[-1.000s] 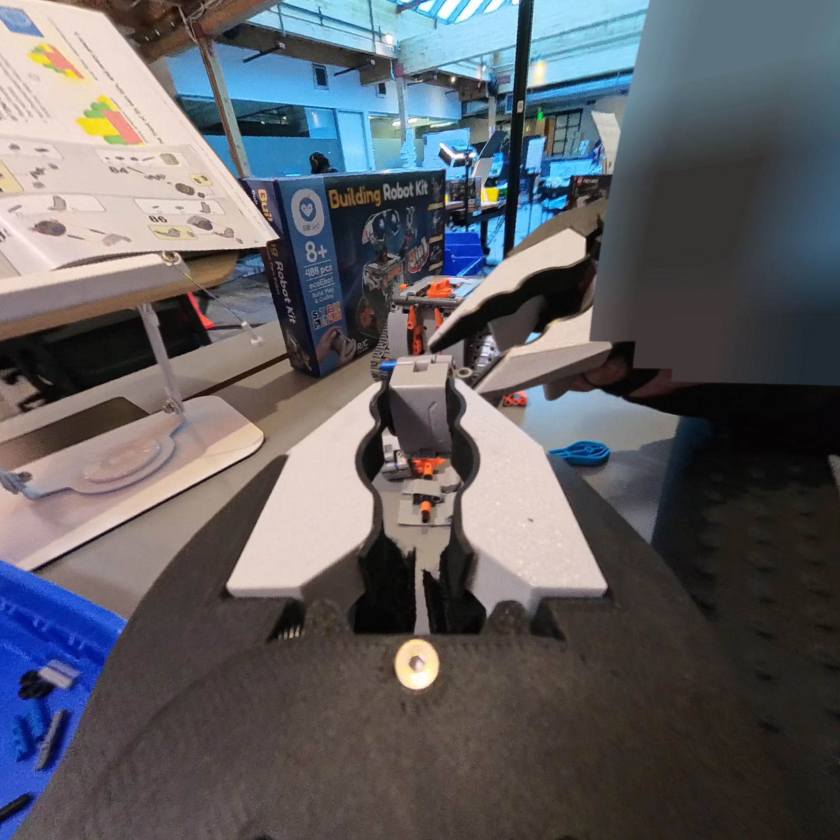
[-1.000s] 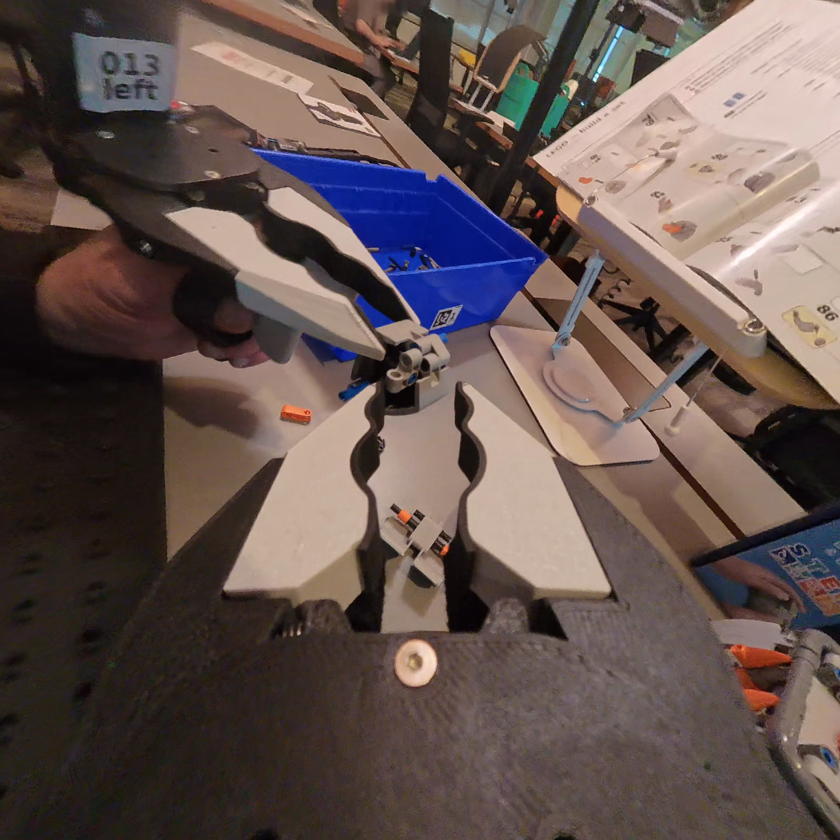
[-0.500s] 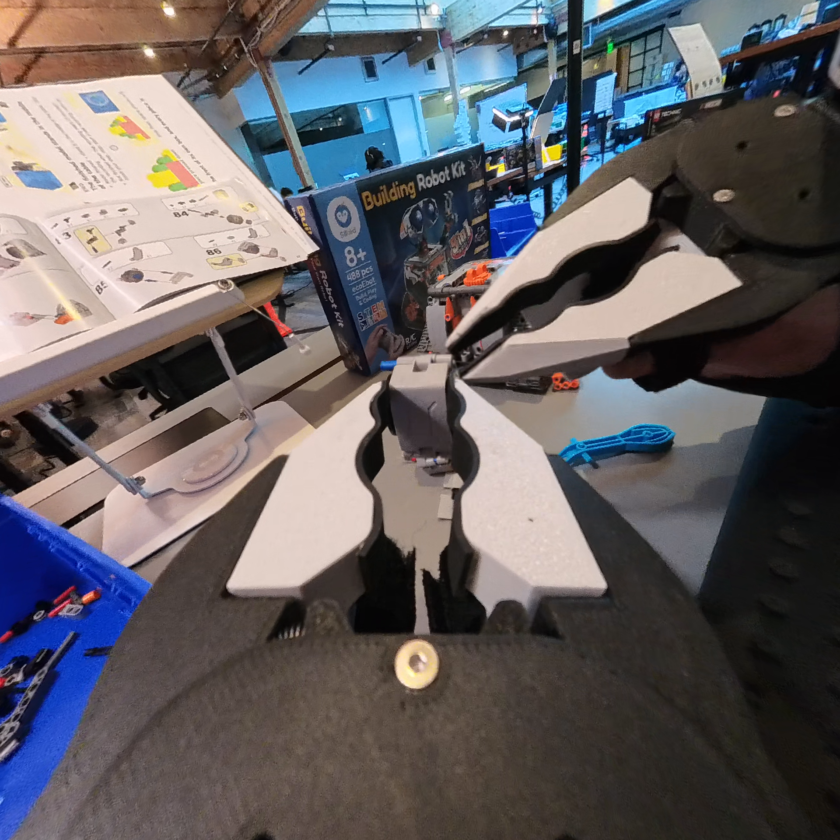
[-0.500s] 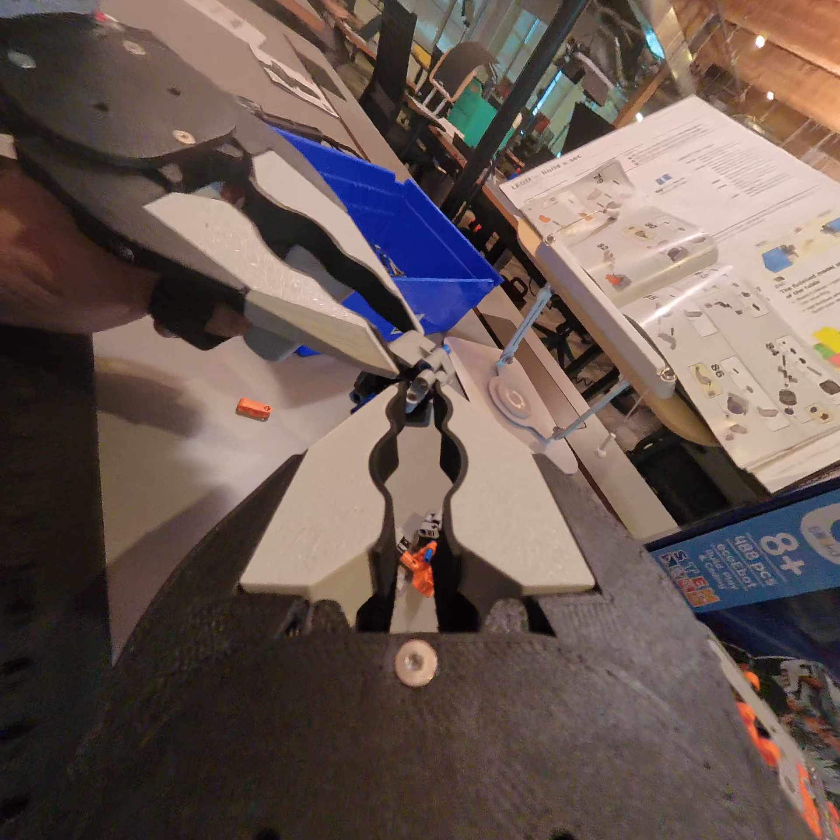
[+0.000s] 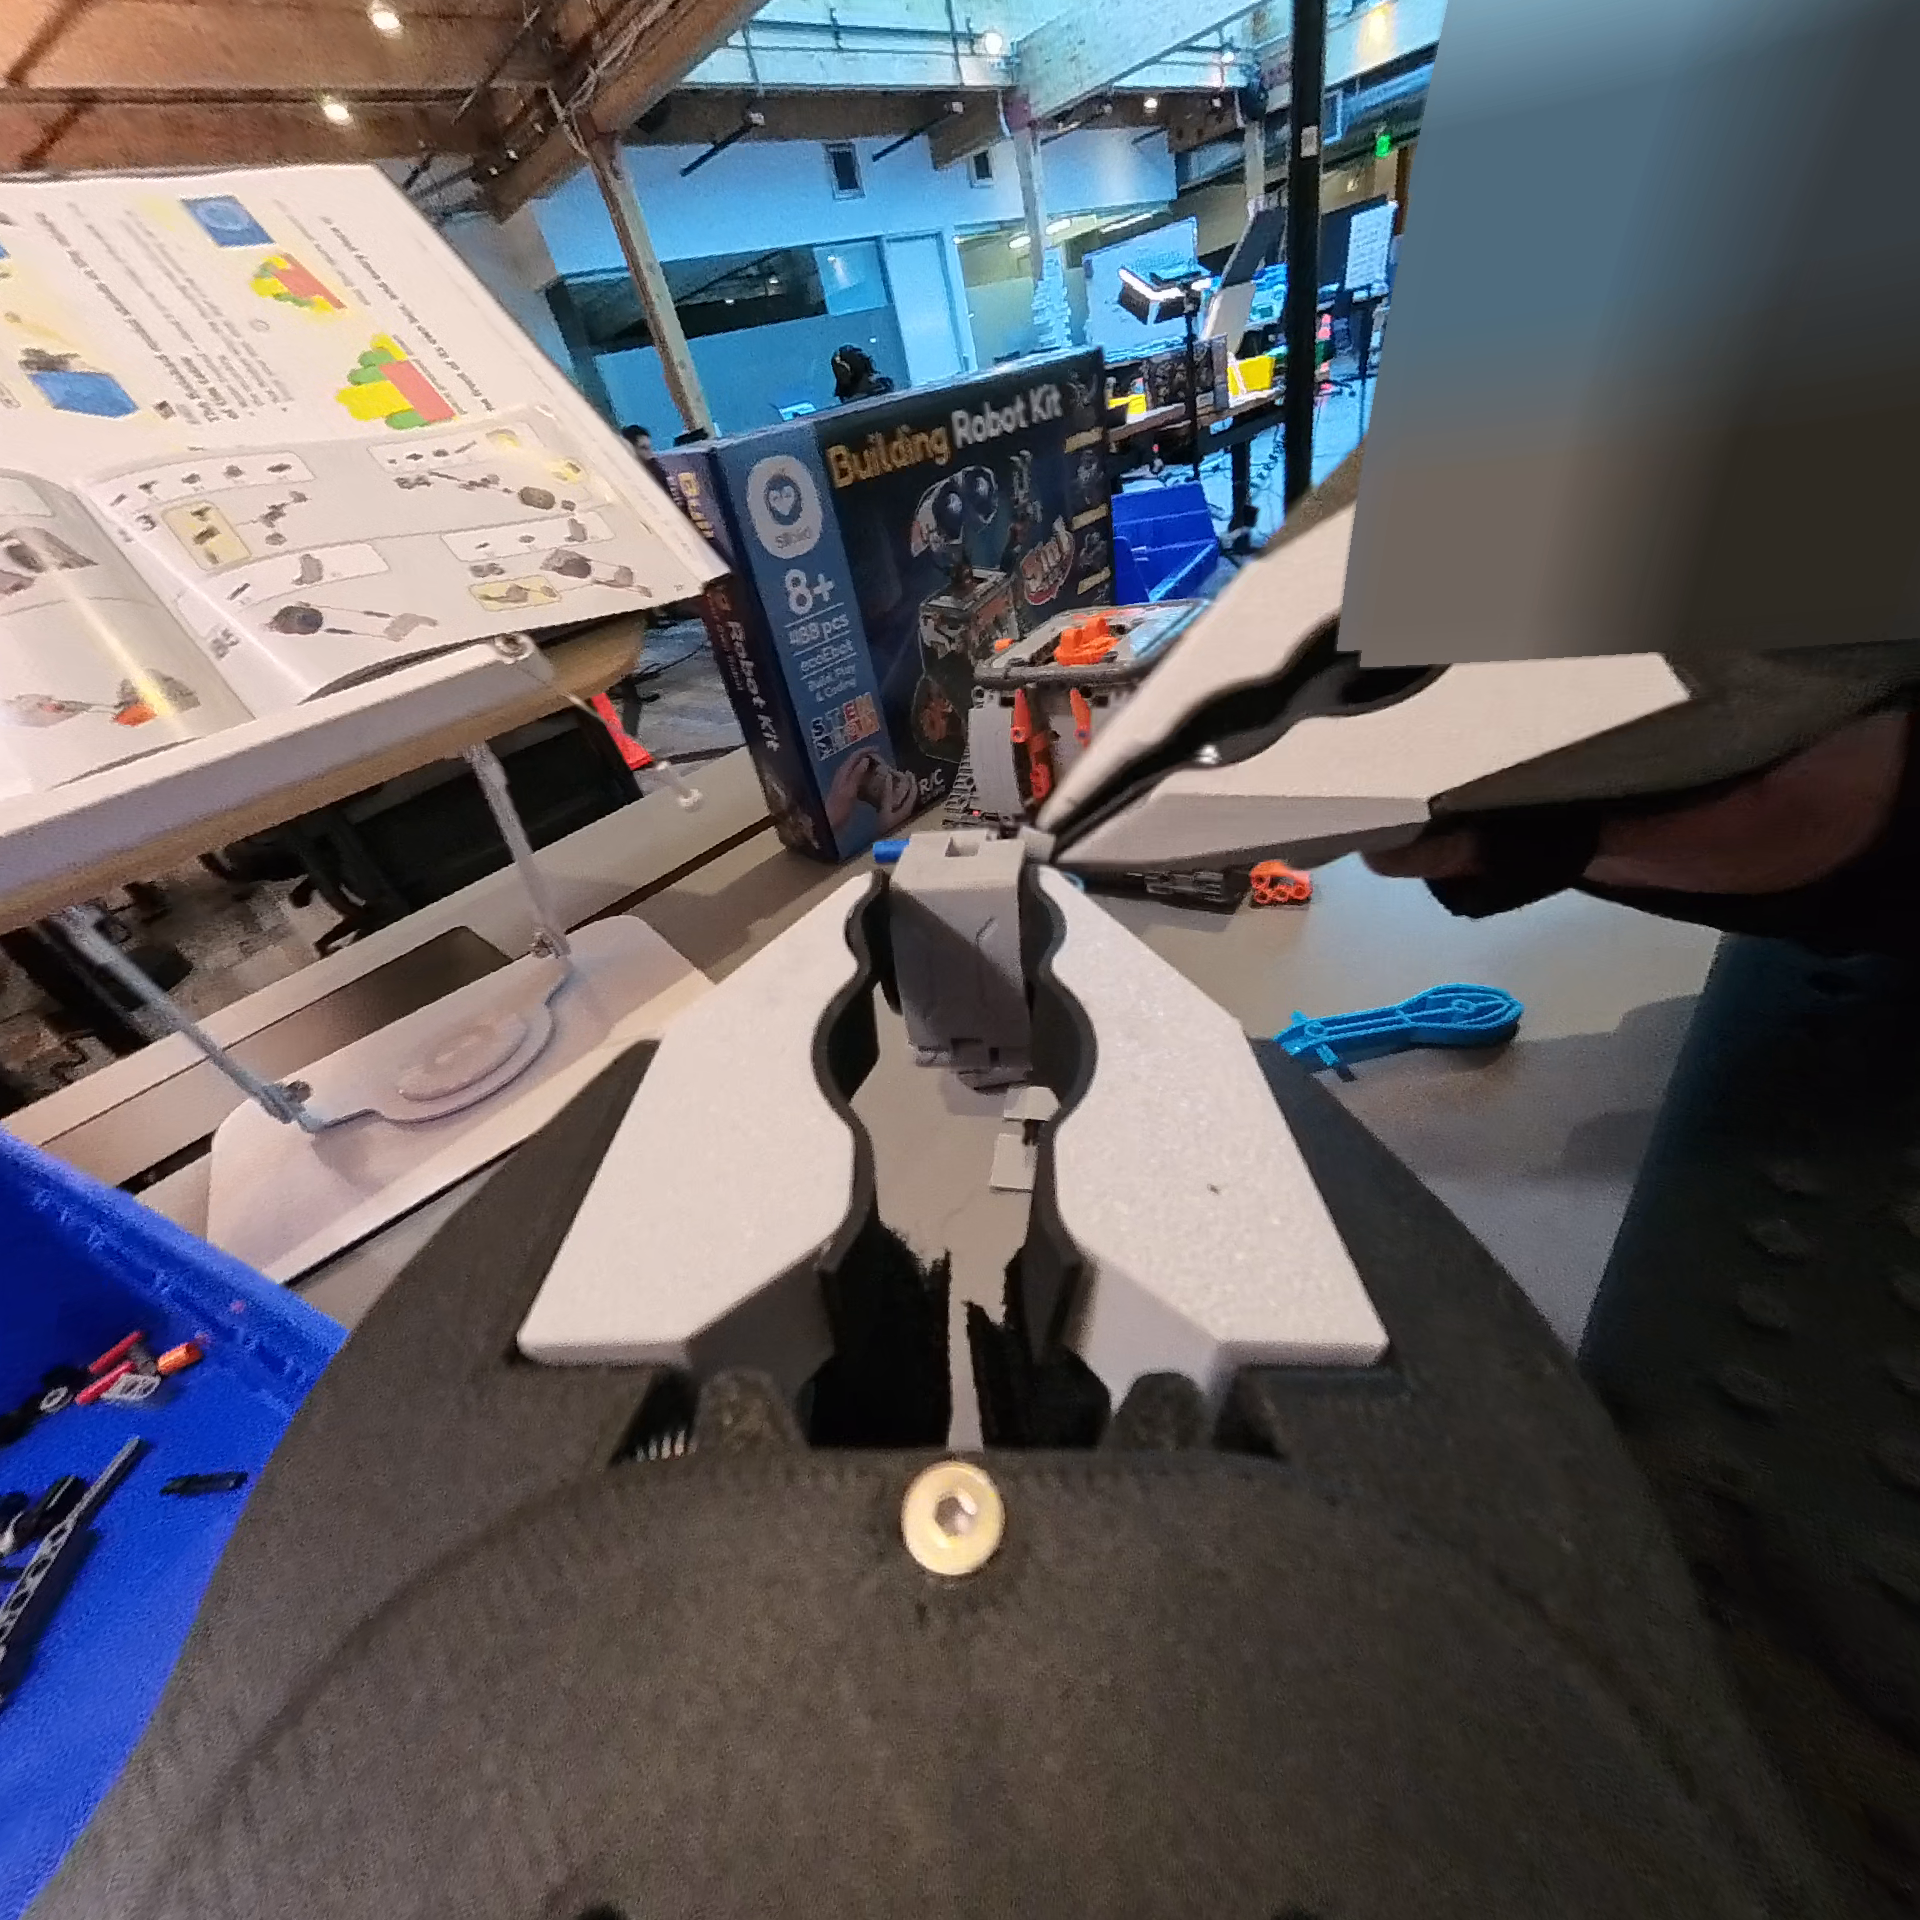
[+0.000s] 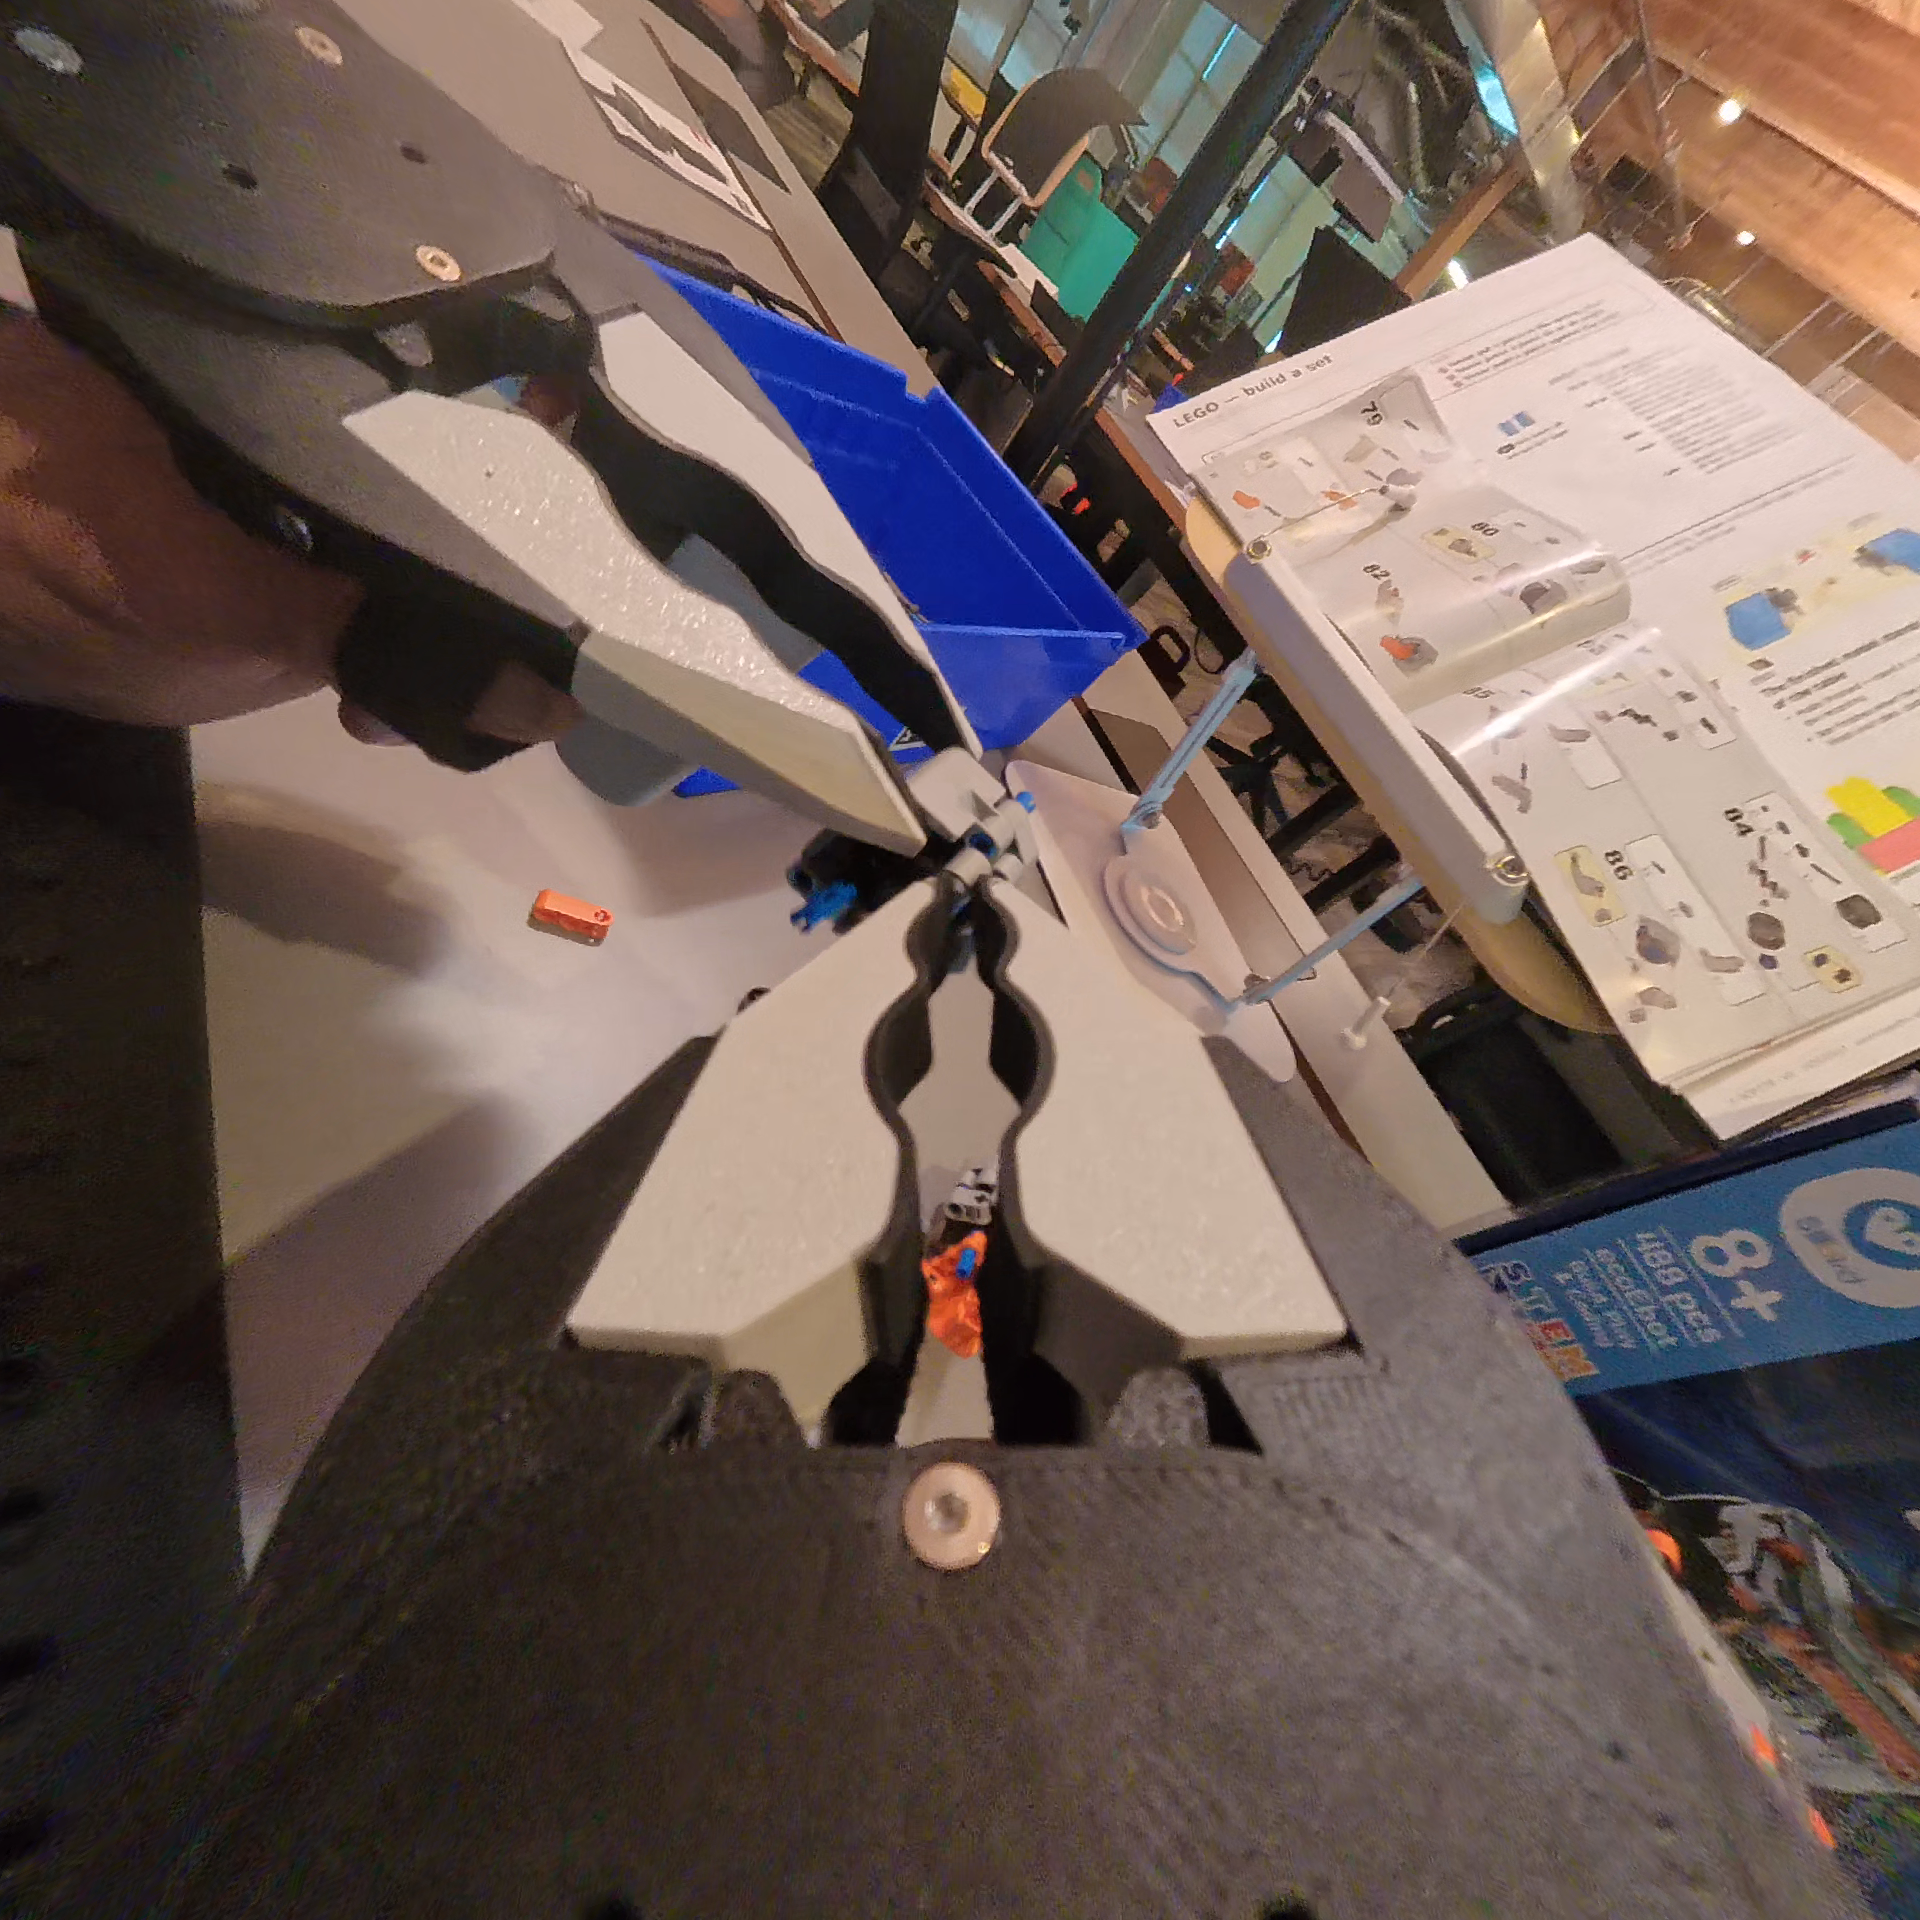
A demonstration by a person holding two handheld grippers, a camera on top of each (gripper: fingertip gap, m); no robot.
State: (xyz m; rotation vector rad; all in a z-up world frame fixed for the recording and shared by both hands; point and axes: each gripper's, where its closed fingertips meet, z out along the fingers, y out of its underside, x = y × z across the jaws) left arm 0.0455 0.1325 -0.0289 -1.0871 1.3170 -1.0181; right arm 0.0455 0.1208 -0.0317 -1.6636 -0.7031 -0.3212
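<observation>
My left tongs (image 5: 956,883) clamp the grey brick assembly (image 5: 961,961): light, rigid, press-fit. My right tongs (image 6: 961,894), nearly closed, pinch its small connector (image 6: 982,836).

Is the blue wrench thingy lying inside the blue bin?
No, the blue tool lies on the grey table, far from the blue bin.

Two claws (image 5: 961,883) (image 6: 961,894), one blue bin (image 6: 935,540), one instruction booklet (image 5: 260,436), one kit box (image 5: 914,582), one blue tool (image 5: 1403,1023).
</observation>
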